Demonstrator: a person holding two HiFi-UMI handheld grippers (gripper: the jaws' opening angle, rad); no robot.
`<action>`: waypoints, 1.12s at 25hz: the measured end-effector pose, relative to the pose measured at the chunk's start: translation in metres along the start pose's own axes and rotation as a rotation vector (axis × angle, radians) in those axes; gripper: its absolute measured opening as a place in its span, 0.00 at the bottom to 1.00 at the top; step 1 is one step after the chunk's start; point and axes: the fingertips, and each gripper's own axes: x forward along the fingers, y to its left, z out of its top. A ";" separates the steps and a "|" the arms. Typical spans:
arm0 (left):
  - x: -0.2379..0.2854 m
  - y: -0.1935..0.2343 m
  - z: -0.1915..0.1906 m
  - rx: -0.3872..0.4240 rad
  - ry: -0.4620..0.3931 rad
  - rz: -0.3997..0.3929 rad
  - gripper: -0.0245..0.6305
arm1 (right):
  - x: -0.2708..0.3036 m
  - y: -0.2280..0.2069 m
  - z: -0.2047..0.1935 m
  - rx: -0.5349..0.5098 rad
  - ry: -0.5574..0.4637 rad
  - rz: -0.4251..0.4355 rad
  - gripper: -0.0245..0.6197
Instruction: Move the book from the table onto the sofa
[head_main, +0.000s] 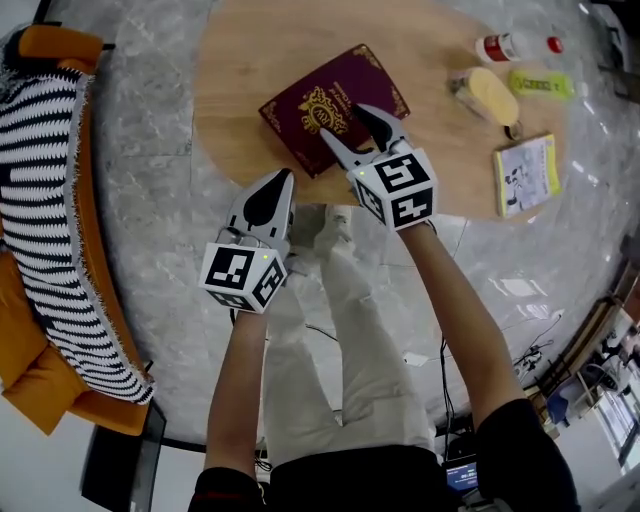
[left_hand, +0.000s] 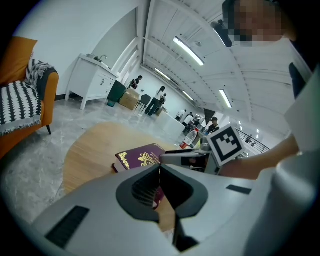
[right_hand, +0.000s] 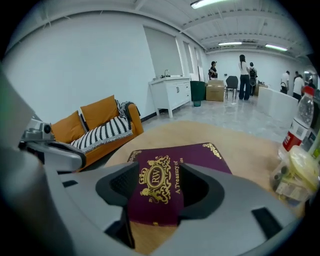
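Observation:
A maroon book with gold print lies flat on the round wooden table. My right gripper hangs over the book's near edge, its jaws open. In the right gripper view the book shows in the gap between the two fingers, and the pads do not press on it. My left gripper is shut with nothing in it, at the table's near rim, short of the book and to its left. The left gripper view shows the book beyond the closed jaws. The orange sofa stands at the left.
A black-and-white striped blanket covers the sofa seat. On the table's right side lie a white bottle, a yellow item in a clear bag, a green packet and a thin booklet. The floor is grey marble.

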 end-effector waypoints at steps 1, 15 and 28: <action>0.000 0.001 -0.001 0.001 0.002 0.004 0.06 | 0.004 -0.003 -0.001 -0.008 0.013 -0.004 0.43; -0.010 0.020 -0.014 -0.068 0.004 0.049 0.06 | 0.036 -0.037 -0.011 -0.084 0.124 -0.090 0.55; -0.013 0.029 -0.021 -0.127 -0.002 0.070 0.06 | 0.037 -0.037 -0.013 -0.094 0.095 -0.103 0.55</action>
